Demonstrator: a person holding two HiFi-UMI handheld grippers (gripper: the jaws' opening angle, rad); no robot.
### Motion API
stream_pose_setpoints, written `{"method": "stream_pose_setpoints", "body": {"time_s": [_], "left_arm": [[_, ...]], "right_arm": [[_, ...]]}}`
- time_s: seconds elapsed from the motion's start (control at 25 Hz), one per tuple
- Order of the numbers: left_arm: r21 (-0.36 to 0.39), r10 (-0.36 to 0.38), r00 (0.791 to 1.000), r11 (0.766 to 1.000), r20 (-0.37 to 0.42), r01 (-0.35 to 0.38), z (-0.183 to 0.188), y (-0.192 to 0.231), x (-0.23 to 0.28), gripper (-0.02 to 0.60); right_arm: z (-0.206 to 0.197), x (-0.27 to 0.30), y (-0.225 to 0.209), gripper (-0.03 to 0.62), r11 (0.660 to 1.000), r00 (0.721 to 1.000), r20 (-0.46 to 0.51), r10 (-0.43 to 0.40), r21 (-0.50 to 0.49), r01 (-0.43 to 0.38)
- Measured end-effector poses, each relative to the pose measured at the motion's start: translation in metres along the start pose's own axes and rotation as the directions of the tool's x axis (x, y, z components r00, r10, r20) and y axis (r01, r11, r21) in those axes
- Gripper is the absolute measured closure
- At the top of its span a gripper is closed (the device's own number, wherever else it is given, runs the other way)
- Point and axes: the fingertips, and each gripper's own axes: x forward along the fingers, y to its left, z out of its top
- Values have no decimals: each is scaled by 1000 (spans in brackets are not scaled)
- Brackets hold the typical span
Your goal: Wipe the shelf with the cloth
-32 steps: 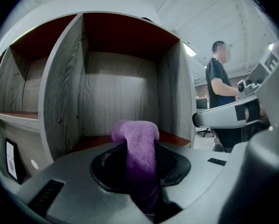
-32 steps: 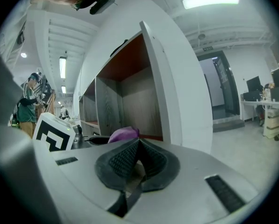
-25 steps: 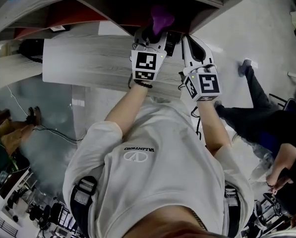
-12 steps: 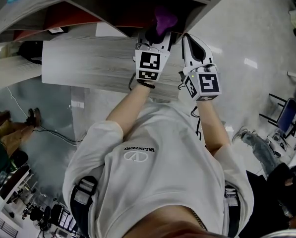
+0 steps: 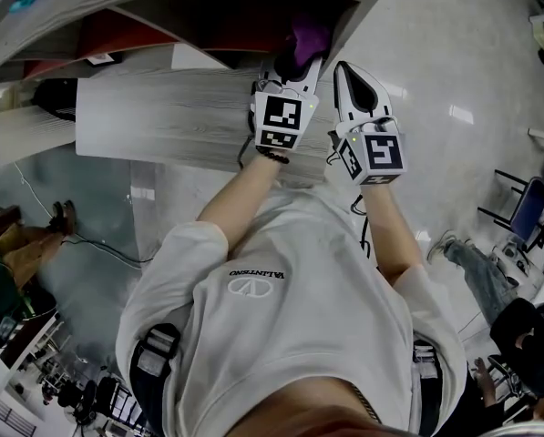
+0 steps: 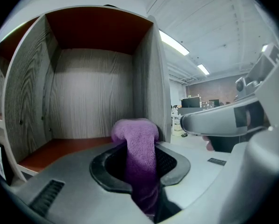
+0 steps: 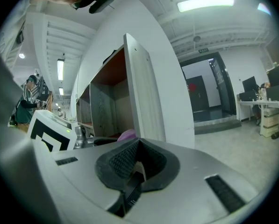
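A purple cloth [image 6: 138, 148] is pinched in my left gripper [image 6: 140, 164], which is shut on it. The cloth [image 5: 306, 36] pokes into the rightmost compartment of a grey wood-grain shelf unit [image 5: 180, 107] with a reddish-brown floor [image 6: 60, 148]. In the left gripper view the cloth's bunched end sits near the compartment's right wall [image 6: 151, 87], at the front edge. My right gripper [image 5: 354, 76] is shut with nothing in it and hangs just right of the shelf's outer side panel [image 7: 141, 97]. The cloth [image 7: 126, 135] shows as a small purple tip in the right gripper view.
The shelf unit has more compartments to the left [image 5: 107, 30]. Polished floor [image 5: 454, 80] lies to the right of it, with a chair [image 5: 527, 217] and a person's legs [image 5: 477, 262] further off. Desks and a dark doorway [image 7: 204, 90] stand across the room.
My left gripper has shifted right and slightly deeper with the cloth, towards the compartment's right wall. The right gripper has barely moved. The person at the right has walked away.
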Motion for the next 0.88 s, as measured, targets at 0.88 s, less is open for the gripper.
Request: {"method": "stream_pose_setpoints", "body": {"time_s": [0.88], "left_arm": [[51, -30, 999, 998, 41, 28, 27, -15, -6, 479]], "right_arm": [[13, -14, -4, 592, 1000, 999, 37, -5, 4, 5]]}}
